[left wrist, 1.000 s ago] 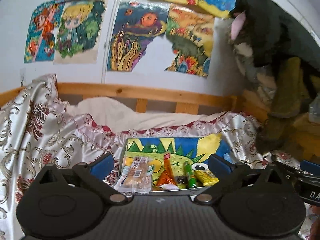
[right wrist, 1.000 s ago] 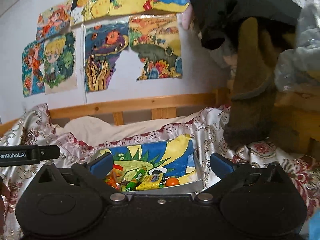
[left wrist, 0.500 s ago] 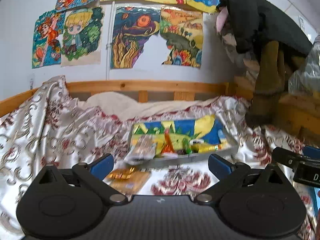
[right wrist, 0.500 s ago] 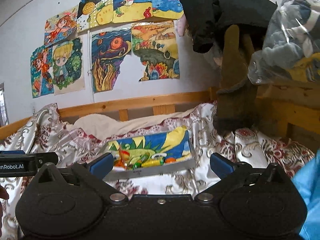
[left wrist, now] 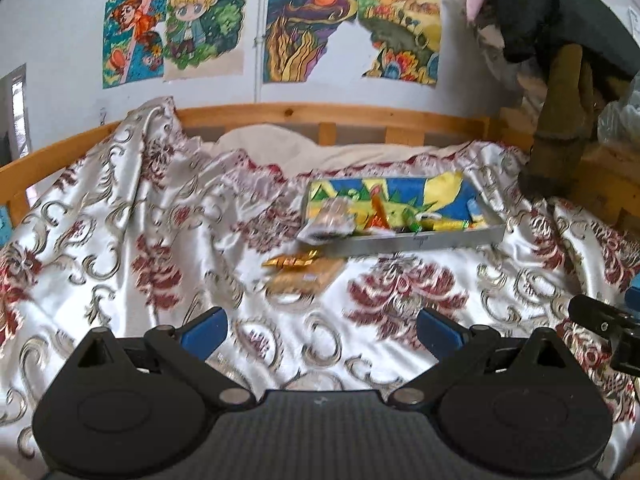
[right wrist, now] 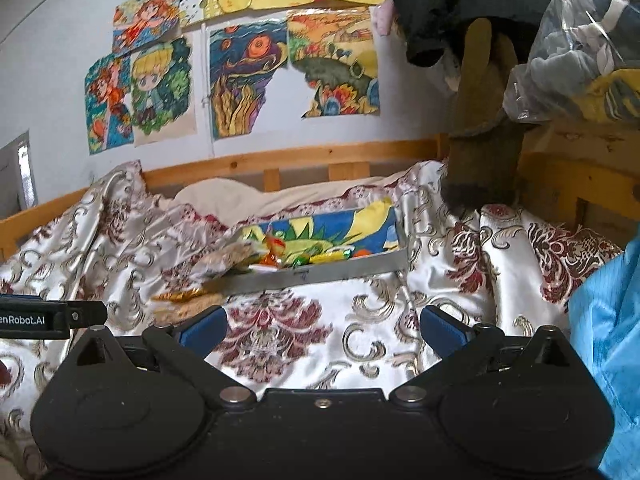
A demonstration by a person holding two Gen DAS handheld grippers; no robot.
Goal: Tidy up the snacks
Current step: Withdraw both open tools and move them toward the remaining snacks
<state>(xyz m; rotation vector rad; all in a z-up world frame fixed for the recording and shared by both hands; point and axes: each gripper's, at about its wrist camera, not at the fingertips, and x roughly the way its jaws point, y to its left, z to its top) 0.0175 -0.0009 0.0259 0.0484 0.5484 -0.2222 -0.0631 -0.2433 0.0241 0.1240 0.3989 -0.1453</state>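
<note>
A shallow grey tray (left wrist: 424,240) with a colourful painted lining lies on the bed and holds several small snacks; it also shows in the right wrist view (right wrist: 320,274). A clear biscuit packet (left wrist: 330,222) hangs over the tray's left rim. Two golden snack packets (left wrist: 304,270) lie on the bedspread in front of the tray's left corner, also seen in the right wrist view (right wrist: 180,300). My left gripper (left wrist: 320,330) is open and empty, well short of the packets. My right gripper (right wrist: 322,330) is open and empty, in front of the tray.
A silver and red patterned bedspread (left wrist: 120,248) covers the bed. A wooden bed rail (left wrist: 320,114) runs behind, under drawings on the wall. Dark clothes (right wrist: 480,120) hang at the right over a wooden frame. Blue fabric (right wrist: 608,340) is at the right edge.
Both grippers have pulled back from the tray, which now looks smaller and farther away. The golden packets on the bedspread have come into view. Both grippers stay open.
</note>
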